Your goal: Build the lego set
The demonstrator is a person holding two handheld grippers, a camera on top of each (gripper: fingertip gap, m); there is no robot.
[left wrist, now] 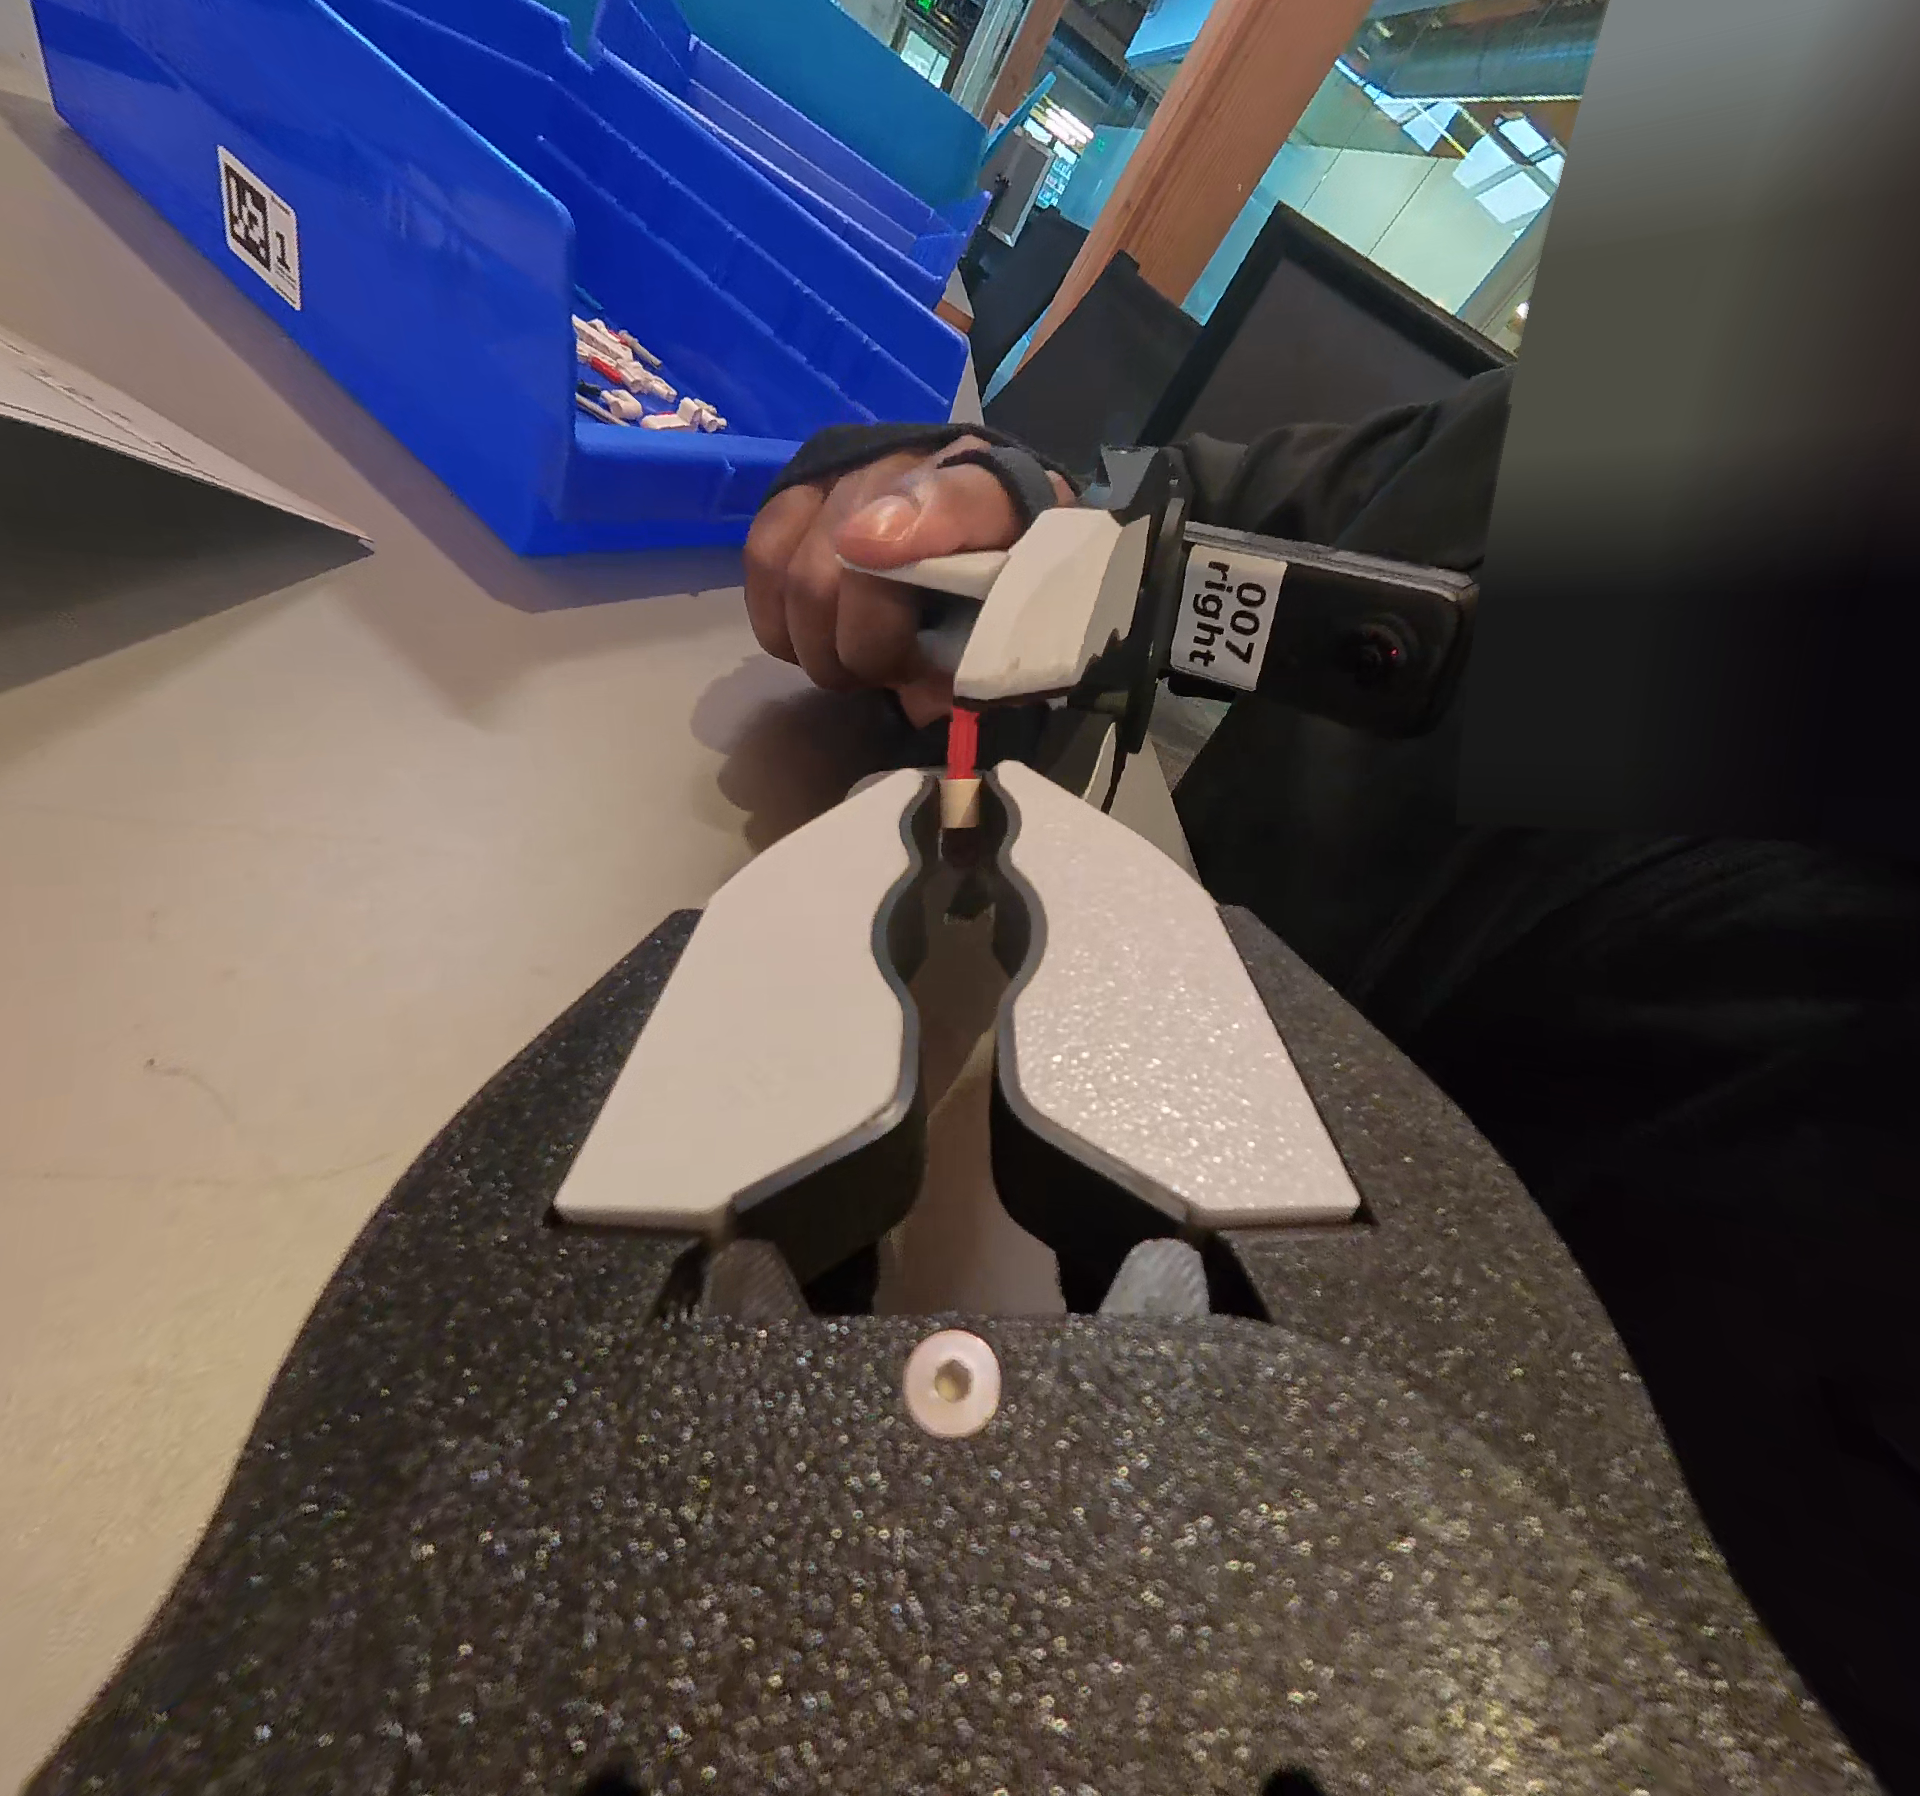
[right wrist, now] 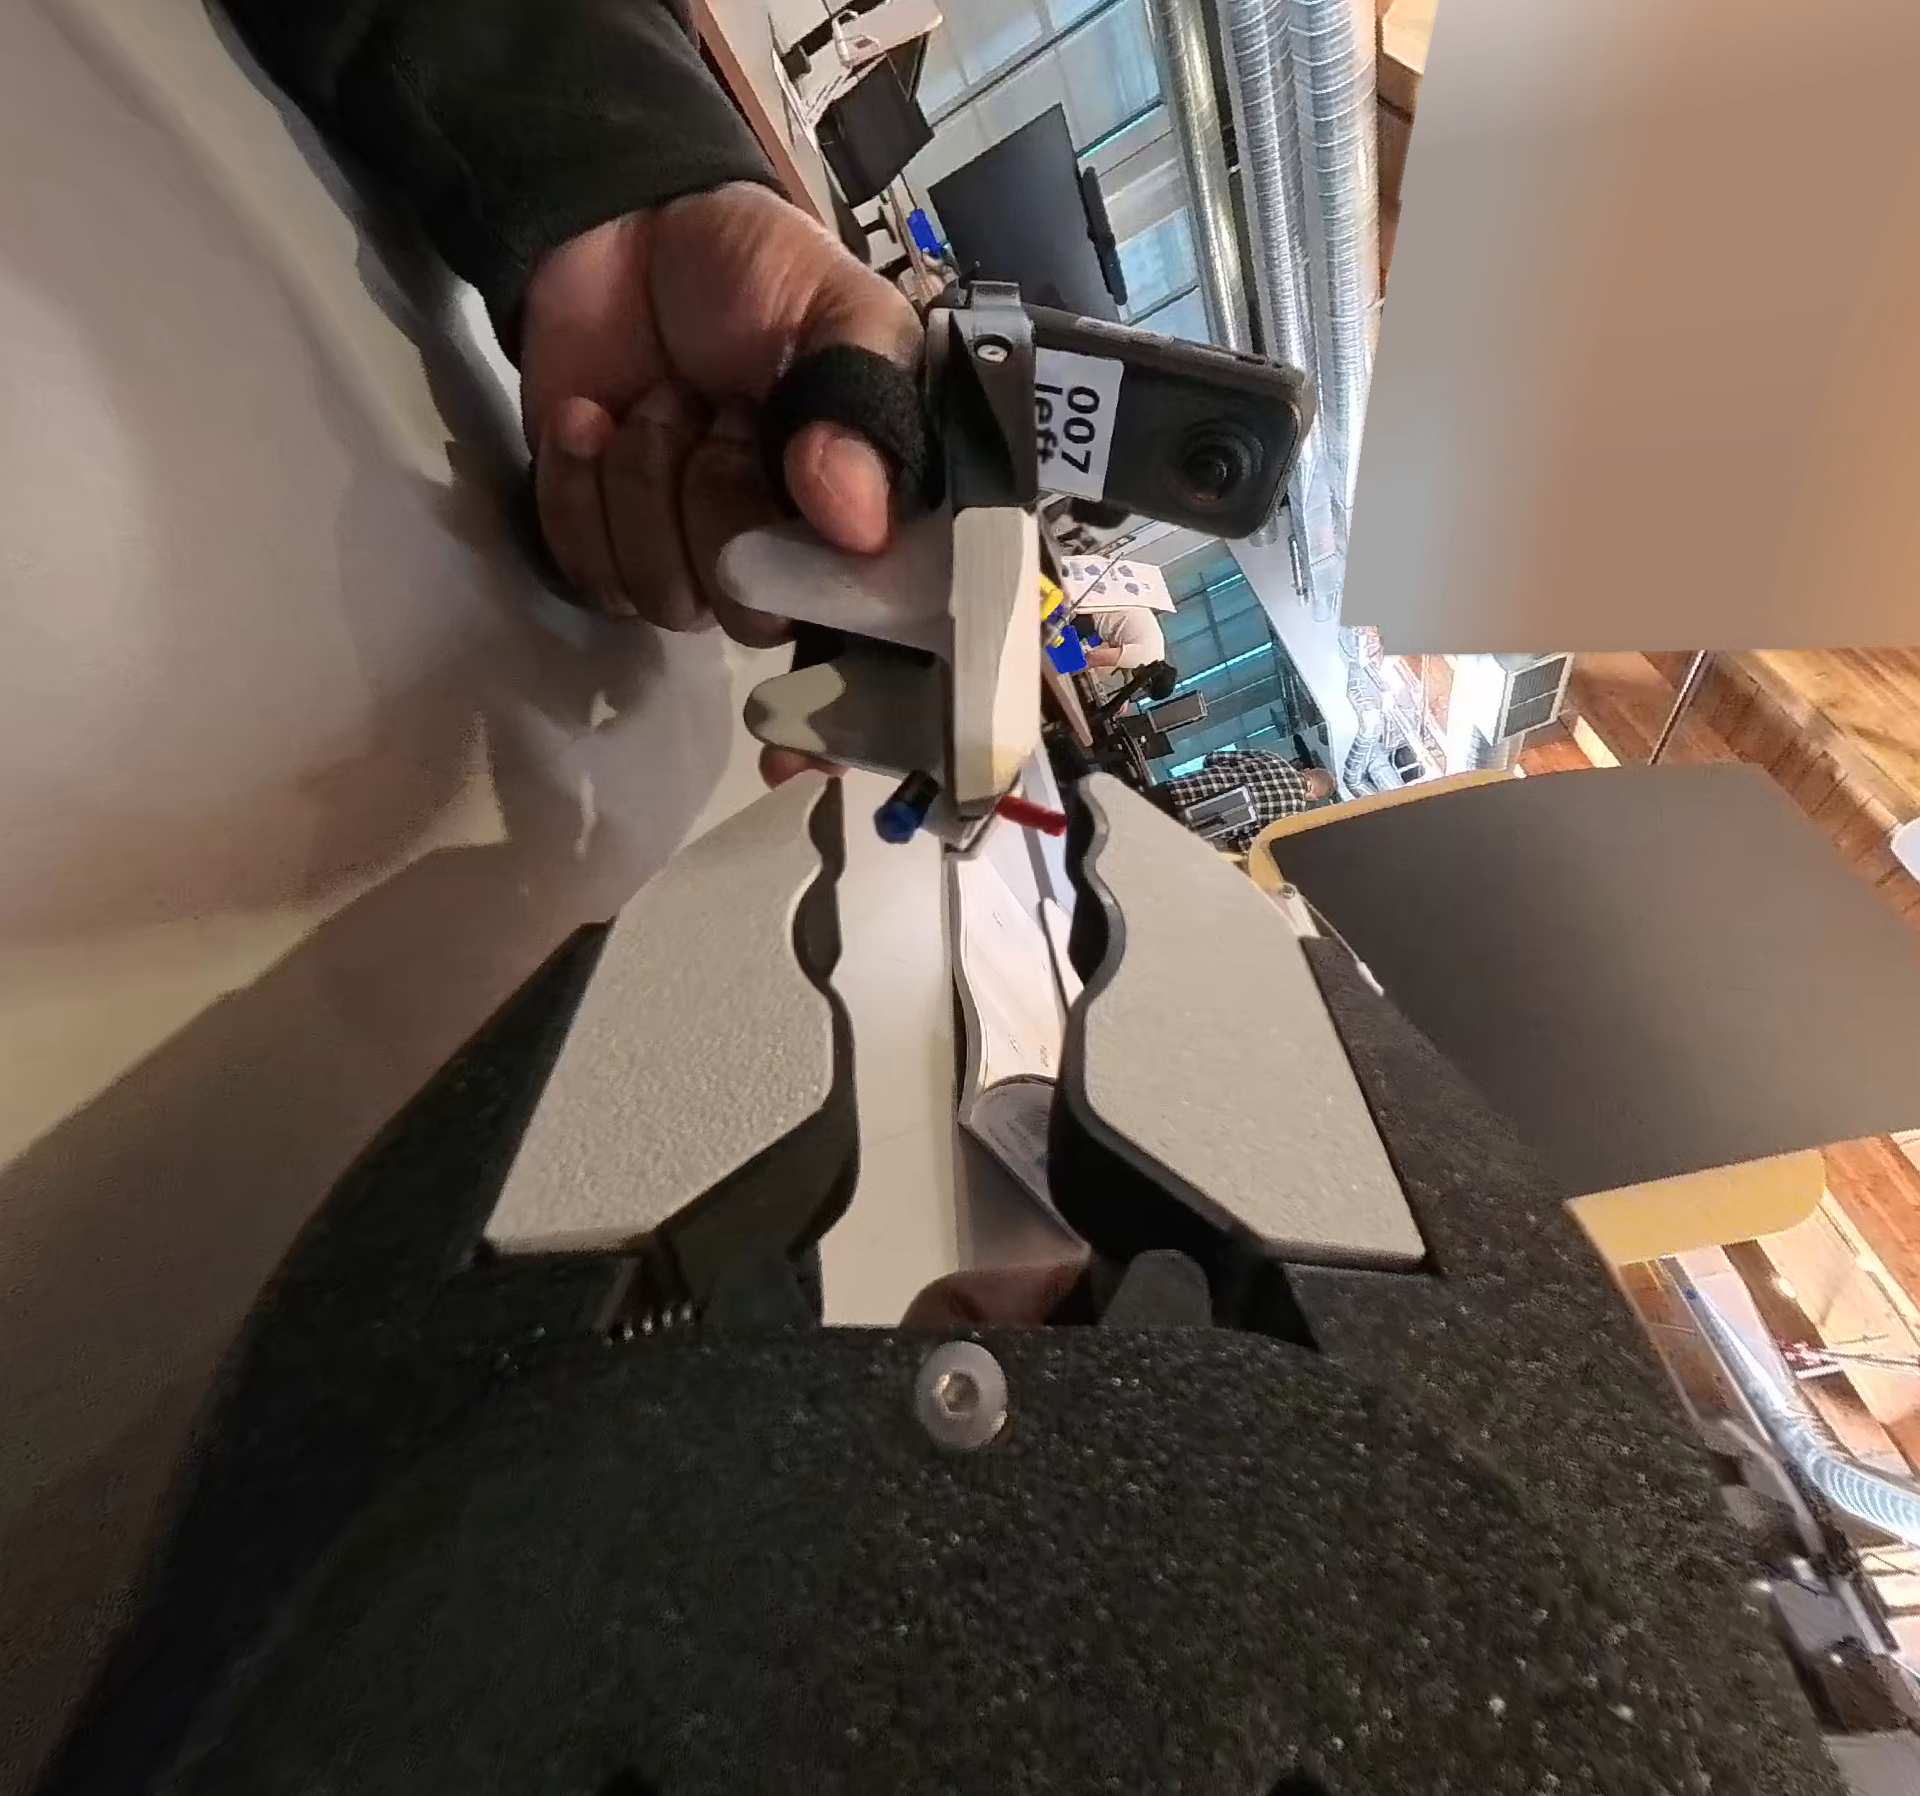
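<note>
While I am holding both claws close together just above the pale grey tabletop (left wrist: 260, 915), my left claw (left wrist: 961, 801) is pinching a small connector piece, a white plastic sleeve (left wrist: 958, 804) with a red stem (left wrist: 963, 744) at one end and a blue cap (right wrist: 891, 819) at the other. Its grey fingertips (left wrist: 883, 801) are pressing in on the white middle, so the red end is sticking out toward my right claw (right wrist: 956, 853) and the blue end is pointing back the other way. I judge that I am gripping it by the middle so that both ends stay free.

My right claw is standing spread, its two wavy-edged grey fingers (right wrist: 727, 967) well apart on either side of the piece. The red tip is reaching close to the far finger, but I cannot tell whether it is touching; nothing is being squeezed there.

Behind, on the table, a blue plastic parts bin with dividers (left wrist: 416, 219) is lying well apart from the claws, with a scatter of similar white and red pieces (left wrist: 644, 385) in its front compartment. A sheet of white paper (left wrist: 156, 458) is lying to the left.

From the left camera the blue cap is hidden behind the fingertips, and only a dark blur is showing there. My right claw's own tips are cut off from that side by the hand (left wrist: 831, 583) and its grey body
</note>
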